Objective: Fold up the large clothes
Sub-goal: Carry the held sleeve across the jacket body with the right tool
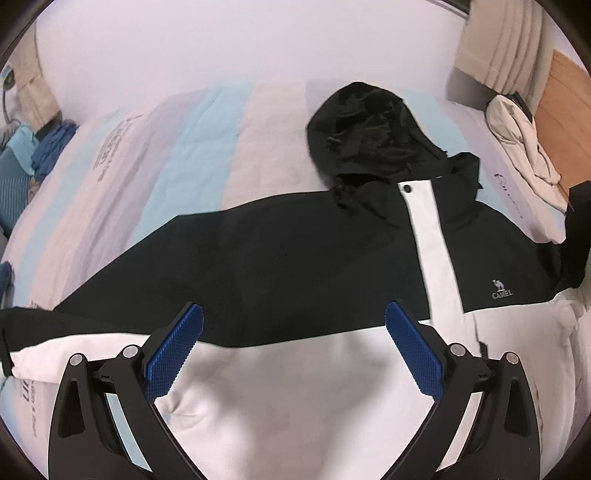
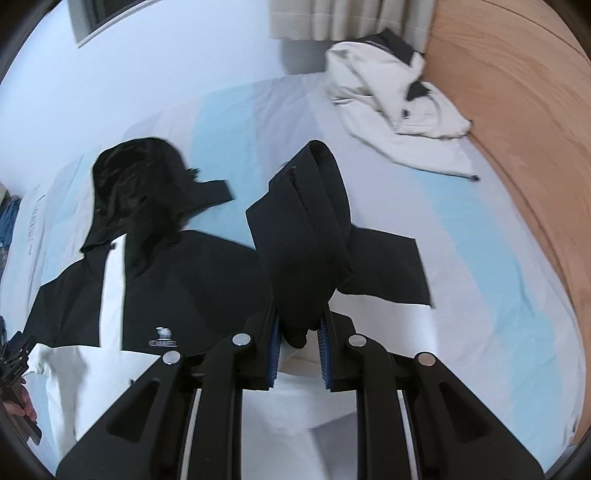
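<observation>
A black and white hooded jacket lies spread front-up on the bed, its hood toward the far side and a white zip strip down the chest. My left gripper hovers open over the jacket's middle, blue pads wide apart with nothing between them. In the right wrist view my right gripper is shut on the black sleeve cuff, which stands lifted above the jacket's body. The sleeve trails off to the right on the bed.
The bed has a striped white, blue and pink cover. A crumpled cream garment lies near the wooden headboard. Curtains hang behind. A hand with the other gripper shows at the left edge.
</observation>
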Motion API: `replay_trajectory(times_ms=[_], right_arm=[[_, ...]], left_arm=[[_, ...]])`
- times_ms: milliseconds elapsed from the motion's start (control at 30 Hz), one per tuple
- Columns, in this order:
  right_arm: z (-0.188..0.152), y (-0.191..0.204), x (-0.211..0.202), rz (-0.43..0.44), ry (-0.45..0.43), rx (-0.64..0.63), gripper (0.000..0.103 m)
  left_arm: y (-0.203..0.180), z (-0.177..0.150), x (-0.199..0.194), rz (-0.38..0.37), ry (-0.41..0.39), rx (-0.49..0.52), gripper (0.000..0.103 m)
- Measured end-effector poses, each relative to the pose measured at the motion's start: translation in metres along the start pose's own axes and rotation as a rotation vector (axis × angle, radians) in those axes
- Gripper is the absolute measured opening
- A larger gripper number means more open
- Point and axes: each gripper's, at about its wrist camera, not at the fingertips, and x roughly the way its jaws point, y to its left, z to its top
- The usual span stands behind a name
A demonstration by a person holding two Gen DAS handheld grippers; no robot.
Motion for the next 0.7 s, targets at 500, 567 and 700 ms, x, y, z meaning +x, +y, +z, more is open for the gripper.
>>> replay_trajectory(times_ms=[500, 567, 700], right_arm=[[-0.02, 0.144, 0.017, 0.131, 0.045, -0.064, 0.016], [-0.024, 0.165, 0.018, 0.156, 0.054, -0.075, 0.016], [-0.033, 0.212, 0.022, 0.204, 0.079, -0.096, 0.016]], left_arm=[[0.094, -0.024, -0.014, 0.039, 0.006, -0.085, 0.097], [0.108, -0.029, -0.018, 0.048, 0.004, -0.11, 0.097], [0.131, -0.037, -0.023, 0.059, 0.0, -0.14, 0.097]])
